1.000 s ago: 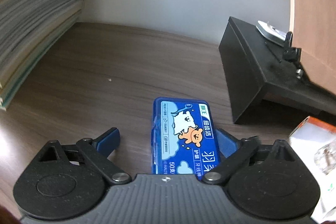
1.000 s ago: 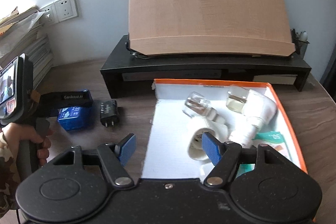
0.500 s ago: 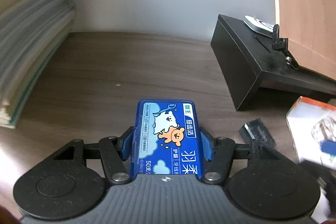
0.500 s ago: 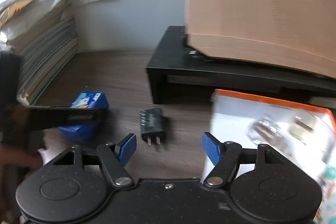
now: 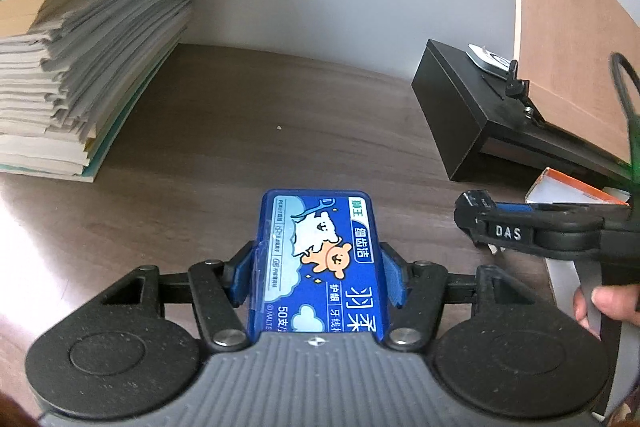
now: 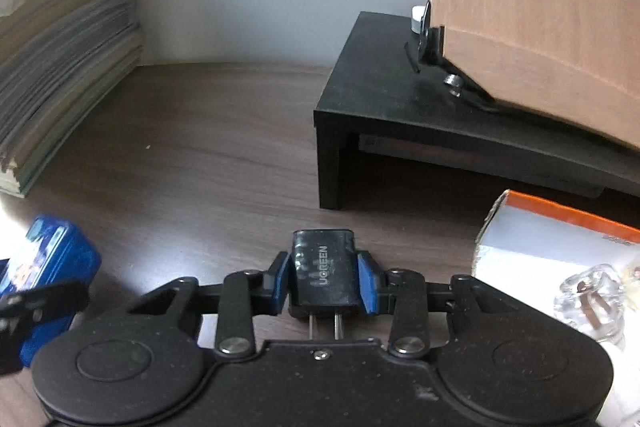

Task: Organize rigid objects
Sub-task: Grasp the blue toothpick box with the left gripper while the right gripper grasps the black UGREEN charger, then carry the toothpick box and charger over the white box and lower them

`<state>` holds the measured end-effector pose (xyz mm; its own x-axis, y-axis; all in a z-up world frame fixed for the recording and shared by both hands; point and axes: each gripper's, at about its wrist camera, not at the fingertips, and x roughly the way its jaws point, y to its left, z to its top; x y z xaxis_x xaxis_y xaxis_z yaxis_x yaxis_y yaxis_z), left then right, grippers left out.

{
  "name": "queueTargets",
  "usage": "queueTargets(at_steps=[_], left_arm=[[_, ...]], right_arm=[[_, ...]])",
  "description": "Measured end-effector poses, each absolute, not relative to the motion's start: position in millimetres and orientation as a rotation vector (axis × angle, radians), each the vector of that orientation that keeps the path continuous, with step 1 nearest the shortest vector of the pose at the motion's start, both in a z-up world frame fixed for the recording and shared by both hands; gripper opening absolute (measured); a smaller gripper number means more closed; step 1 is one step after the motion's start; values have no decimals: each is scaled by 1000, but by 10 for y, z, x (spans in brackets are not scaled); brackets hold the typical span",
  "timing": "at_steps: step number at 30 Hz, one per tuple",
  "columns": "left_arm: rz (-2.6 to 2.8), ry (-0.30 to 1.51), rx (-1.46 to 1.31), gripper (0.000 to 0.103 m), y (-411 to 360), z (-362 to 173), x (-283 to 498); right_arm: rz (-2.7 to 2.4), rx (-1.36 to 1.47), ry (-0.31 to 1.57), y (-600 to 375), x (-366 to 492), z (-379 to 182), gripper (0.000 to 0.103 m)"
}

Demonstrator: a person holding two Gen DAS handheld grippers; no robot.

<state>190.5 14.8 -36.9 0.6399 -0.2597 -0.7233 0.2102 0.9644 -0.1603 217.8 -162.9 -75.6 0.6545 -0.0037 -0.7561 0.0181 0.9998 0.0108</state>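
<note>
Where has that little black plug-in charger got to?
In the right wrist view the black charger sits low in the middle, clamped in the right gripper over the wooden desk, between the blue box and the orange-rimmed tray.

We're noting the left gripper (image 5: pixel 318 277), wide apart 1 s ago w/ the blue floss box (image 5: pixel 316 263) lying between its pads, is now clamping that box on both sides. The right gripper (image 6: pixel 324 285), earlier gaping over the white tray (image 6: pixel 532 251), is now sitting left of it, jaws having just been closing onto the black charger (image 6: pixel 323 273), prongs facing the camera. It's now showing in the left view (image 5: pixel 476 217).
</note>
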Motion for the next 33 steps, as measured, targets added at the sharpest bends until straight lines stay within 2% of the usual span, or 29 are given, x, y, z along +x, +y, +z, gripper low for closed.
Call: queueTargets(at_steps=[9,22,33], left_arm=[[-316,792,-65,63,35,-155,1644],[-480,731,-55,63,-762,280,710],[-598,730,-11,63,-1630,242,263]], right_arm=[[-19,55,777,-1588,1597,-394,44],[-155,118,655,-2240,95,263,44],[-346,161,644,-3167,-842,278,44]])
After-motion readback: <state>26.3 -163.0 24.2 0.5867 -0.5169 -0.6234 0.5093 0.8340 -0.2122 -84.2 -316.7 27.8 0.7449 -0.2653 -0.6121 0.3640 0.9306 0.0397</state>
